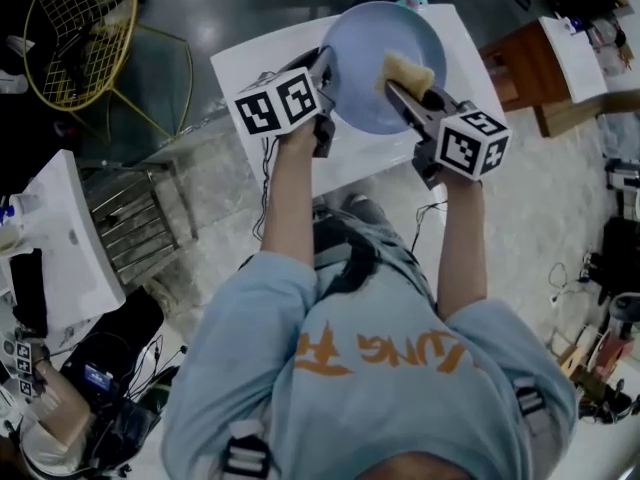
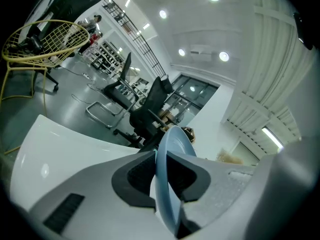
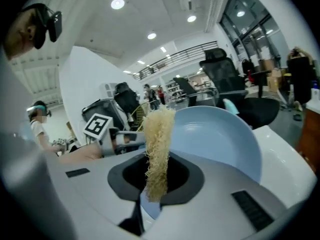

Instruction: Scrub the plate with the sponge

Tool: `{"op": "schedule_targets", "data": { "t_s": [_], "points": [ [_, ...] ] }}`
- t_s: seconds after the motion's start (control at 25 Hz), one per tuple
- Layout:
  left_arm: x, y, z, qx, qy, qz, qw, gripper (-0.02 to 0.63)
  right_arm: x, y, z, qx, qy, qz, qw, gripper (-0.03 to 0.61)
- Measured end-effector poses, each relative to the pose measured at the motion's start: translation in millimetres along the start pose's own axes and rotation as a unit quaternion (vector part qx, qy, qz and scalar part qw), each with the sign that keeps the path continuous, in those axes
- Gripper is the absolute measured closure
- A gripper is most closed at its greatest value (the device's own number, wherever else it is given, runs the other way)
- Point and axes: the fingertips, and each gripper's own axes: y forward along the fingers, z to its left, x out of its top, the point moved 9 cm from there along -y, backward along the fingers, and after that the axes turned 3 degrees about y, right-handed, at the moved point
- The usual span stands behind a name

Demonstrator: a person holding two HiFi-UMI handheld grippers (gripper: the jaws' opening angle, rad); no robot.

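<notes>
On the left, the left claw (image 1: pixel 324 76) is clamped on the near-left rim of the plate (image 1: pixel 365 53). Its own view shows the dark pads pinching the thin blue edge from both sides, with the plate standing edge-on between them. The plate is over the far part of the white bench (image 1: pixel 262 50) and looks tipped up, its hollow turned toward the other claw. Whether its far edge rests on the bench I cannot tell.

Further right, the sponge (image 1: pixel 407 72) sits against the plate's inner face close to the right rim. The right claw (image 1: pixel 408 96) is closed on its lower end, so most of it sticks up free.

I'd say the scrubbing itself is the step in hand. Done well, it needs a firm hold on the left, since a rim grip is narrow and pressure from the sponge will try to lever the plate round. The sponge should meet the plate with its broad side, not its edge, and work across the hollow in overlapping strokes. The hard claw tips should stay off the glaze.

The plate is round, shallow, pale blue and glossy, and I see no dirt on it from here. The sponge is a thin, straw-coloured slab — coarse and fibrous, rather like loofah.
</notes>
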Motion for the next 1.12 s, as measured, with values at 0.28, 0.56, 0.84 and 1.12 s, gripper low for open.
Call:
{"op": "schedule_targets", "data": {
  "t_s": [0.28, 0.56, 0.84, 1.12],
  "points": [
    [1.0, -26.7, 21.3, 0.020, -0.007, -0.024, 0.9995, 0.568, -28.9, 50.9, 50.9, 0.128, -0.046, 0.112, 0.984, 0.543],
    [6.7, -47.5, 36.7, 0.030, -0.013, -0.045, 0.9984, 0.568, -57.4, 75.0, 55.7, 0.145, -0.025, 0.184, 0.972, 0.543],
    [8.3, -52.8, 38.4, 0.032, -0.015, -0.054, 0.9979, 0.568, -65.4, 61.1, 34.0, 0.130, 0.019, 0.181, 0.975, 0.543],
    [12.7, -47.6, 31.3, 0.023, 0.000, -0.051, 0.9984, 0.566, -61.1, 27.5, -6.4, 0.048, 0.070, 0.137, 0.987, 0.543]
  ]
}}
